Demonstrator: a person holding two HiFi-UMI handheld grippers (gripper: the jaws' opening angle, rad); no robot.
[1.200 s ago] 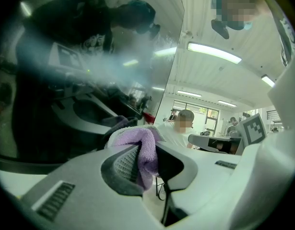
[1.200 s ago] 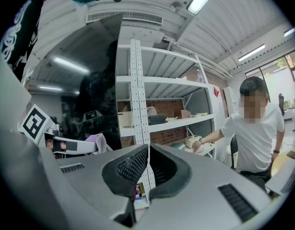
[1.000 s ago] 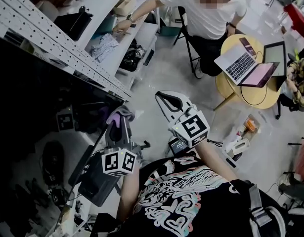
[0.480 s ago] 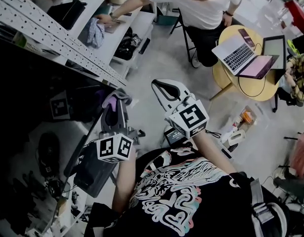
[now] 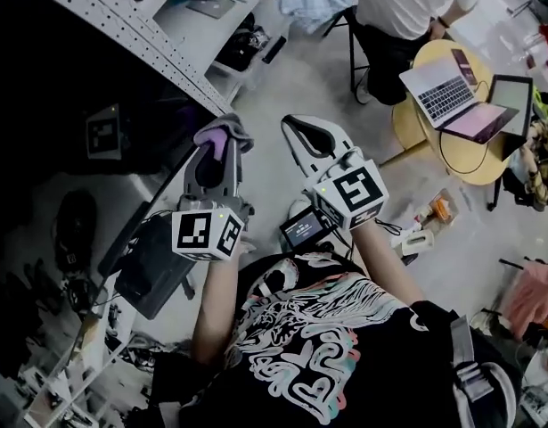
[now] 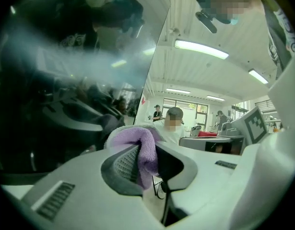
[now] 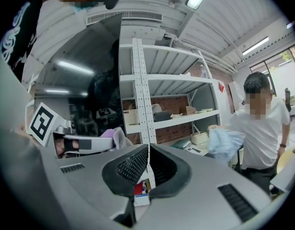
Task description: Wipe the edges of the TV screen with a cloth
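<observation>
cloth point(image 6: 140, 150) clamped in left hand-held gripper point(image 6: 143, 164)

Head view: we see a bright floor point(image 5: 282, 87) at 12 o'clock, deep shadow from 8 to 11.
Light: ceiling tubes point(image 6: 201, 49) at 1 o'clock in our gripper views.
Screen point(image 6: 65, 80): hazy glare, dim reflections.
Edges: we find fisheye bending, black corners.
Focus: cloth point(image 6: 142, 147) sharp.

The purple cloth point(image 6: 137, 137) looks soft and nappy, like microfibre, against the ribbed dark pads point(image 6: 124, 164) of the left gripper point(image 6: 148, 157), whose shell is smooth matt pale plastic, as is the right gripper point(image 7: 148, 152). The TV screen point(image 6: 65, 90), at the frame's left, is glossy black and mirror-like. The shelf uprights point(image 7: 140, 80) are white-painted perforated metal
</observation>
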